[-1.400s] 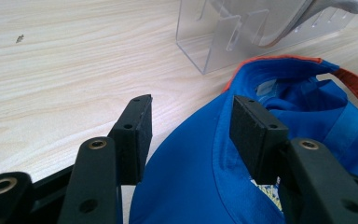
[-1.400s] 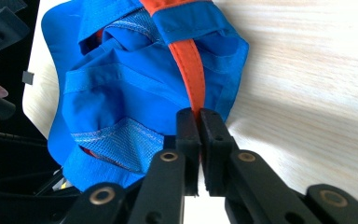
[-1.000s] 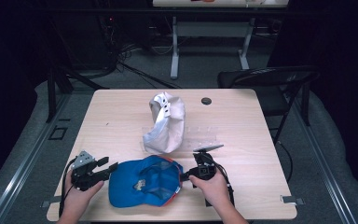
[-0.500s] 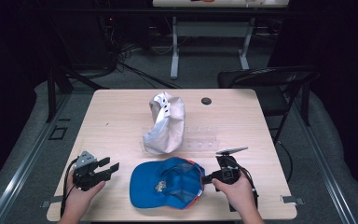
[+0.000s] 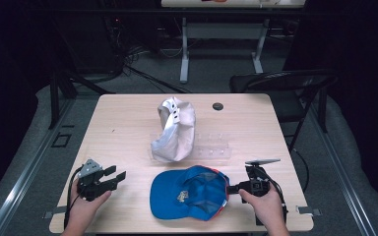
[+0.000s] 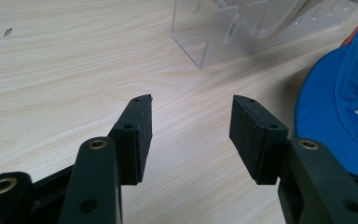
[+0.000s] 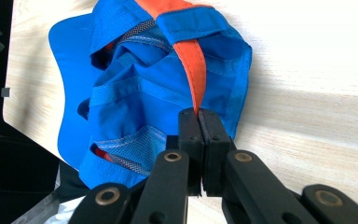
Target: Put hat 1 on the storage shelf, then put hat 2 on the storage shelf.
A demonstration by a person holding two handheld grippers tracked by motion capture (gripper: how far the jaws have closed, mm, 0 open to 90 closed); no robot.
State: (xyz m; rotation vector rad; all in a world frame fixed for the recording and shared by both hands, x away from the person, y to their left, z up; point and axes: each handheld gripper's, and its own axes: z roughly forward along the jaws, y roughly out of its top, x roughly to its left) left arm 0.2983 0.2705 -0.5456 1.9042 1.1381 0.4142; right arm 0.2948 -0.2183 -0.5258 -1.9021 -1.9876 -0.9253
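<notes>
The blue cap [image 5: 189, 191] lies flat on the table [image 5: 128, 128] between the two grippers, touching the right one and well apart from the left. Its long axis runs across the table from one gripper toward the other: the brim points at the left gripper [image 5: 112, 178], and the back of the crown, with its orange strap [image 7: 192, 60], faces the right gripper [image 5: 232, 188]. In the right gripper view the jaws are pressed together on the cap's rear edge, right where the orange strap meets the blue fabric, so the cap is pinched at its back. The crown looks crumpled and folded in on itself there, with mesh lining showing.

The left gripper's jaws are spread wide with nothing between them, resting low over bare wood just short of the brim; in the left gripper view the brim [image 6: 335, 121] sits off to the right of the jaws.

Beyond both grippers stands a clear acrylic rack [image 5: 211, 147] with a white cap [image 5: 174, 130] leaning on it. Farther off is a small dark round object [image 5: 218, 105], possibly a lid; it is too small to tell.

The table is pale wood grain. Around it the room is dark, with grey flooring, a black chair [image 5: 285, 86] beyond the right gripper, cables on the floor and another table's legs at the back.
</notes>
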